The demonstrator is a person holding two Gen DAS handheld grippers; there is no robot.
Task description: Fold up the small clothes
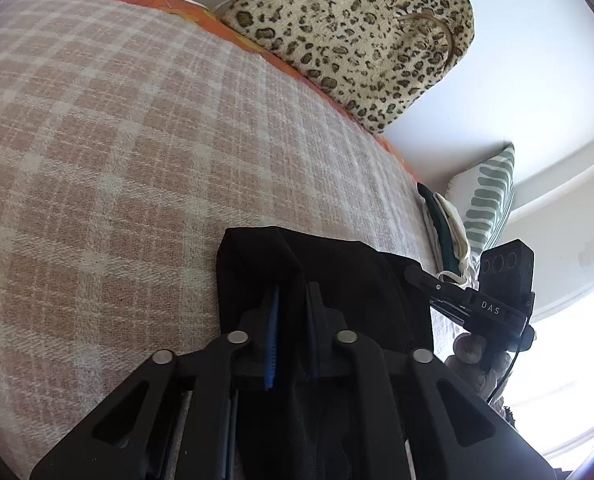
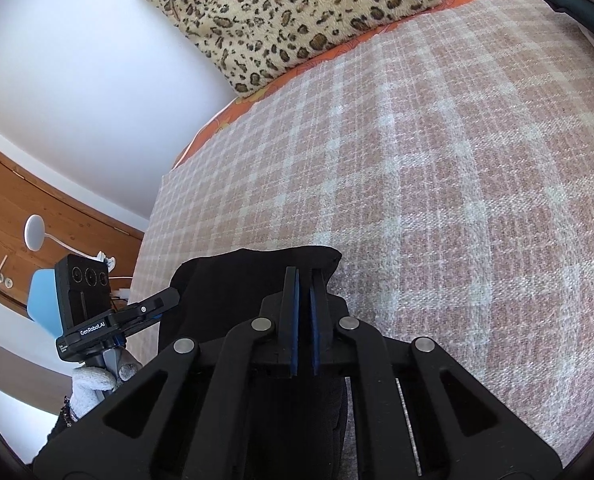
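Note:
A small black garment [image 1: 337, 264] lies on the pink-and-white plaid blanket [image 1: 117, 160] of a bed. In the left wrist view my left gripper [image 1: 293, 292] is shut on the garment's near edge, and the cloth bunches up between its blue pads. The right gripper [image 1: 413, 270] reaches the garment's right side there. In the right wrist view my right gripper [image 2: 304, 280] is shut on the black garment [image 2: 237, 280] near its right corner. The left gripper [image 2: 171, 296] bites the cloth's left side, held by a gloved hand [image 2: 93, 384].
A leopard-print pillow [image 1: 357, 32] leans on the white wall at the head of the bed, over an orange sheet [image 2: 337, 52]. A green leaf-pattern cushion [image 1: 489, 200] and dark green and white clothes [image 1: 445, 224] lie at the blanket's right edge. The plaid blanket [image 2: 437, 180] stretches ahead.

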